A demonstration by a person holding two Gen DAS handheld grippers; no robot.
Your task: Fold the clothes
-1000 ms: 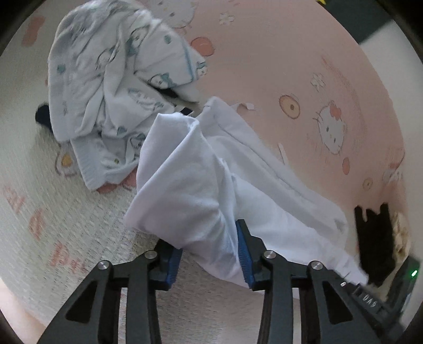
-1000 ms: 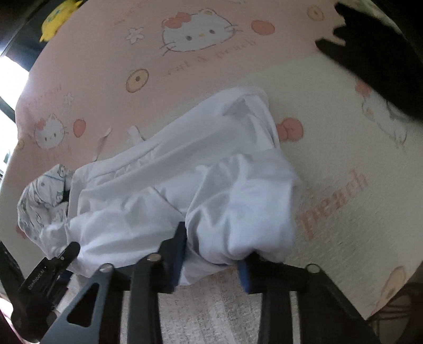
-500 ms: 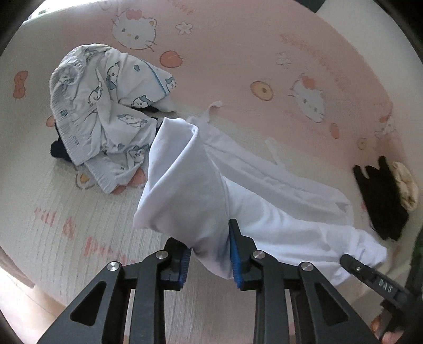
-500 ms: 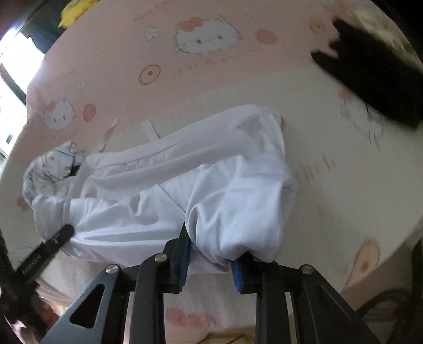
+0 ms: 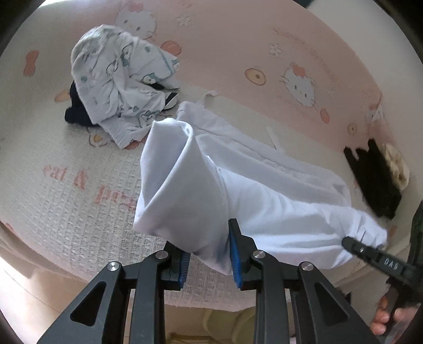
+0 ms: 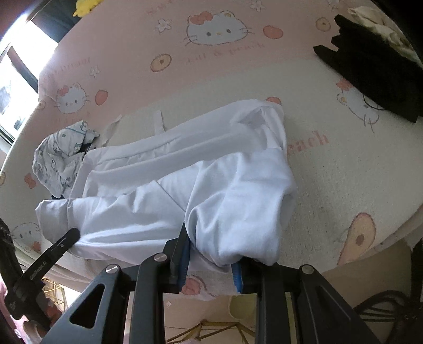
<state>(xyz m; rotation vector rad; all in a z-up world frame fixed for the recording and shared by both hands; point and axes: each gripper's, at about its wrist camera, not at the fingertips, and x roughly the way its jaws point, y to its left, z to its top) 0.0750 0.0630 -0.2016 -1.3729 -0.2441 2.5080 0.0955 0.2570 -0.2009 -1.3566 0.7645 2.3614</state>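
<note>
Work surface: a table under a pink and cream cat-print cloth [image 5: 58, 190], its near edge just below both grippers.
White garment [image 5: 264, 201]: lay stretched left to right across the near half of the cloth; both near corners were lifted off it.
Left gripper [image 5: 208, 254]: jaws narrowed onto the garment's left near corner, blue pads [image 5: 234, 262] pressed against bunched white fabric that rose in a rolled fold above them.
Right gripper [image 6: 211, 262]: jaws narrowed likewise onto the right near corner; the cloth draped over the right pad and hid its tip.
Right gripper, seen from the left wrist camera: at the far right edge, one black finger touching the garment's right end, a person's fingers [image 5: 380, 317] below it.
Penguin-print garment [image 5: 119, 79]: crumpled in a heap at far left, resting on a dark navy item [image 5: 76, 111].
Black garment [image 6: 370, 60]: at far right, well apart from the white one, with a cream item [image 6: 380, 23] beyond it.
</note>
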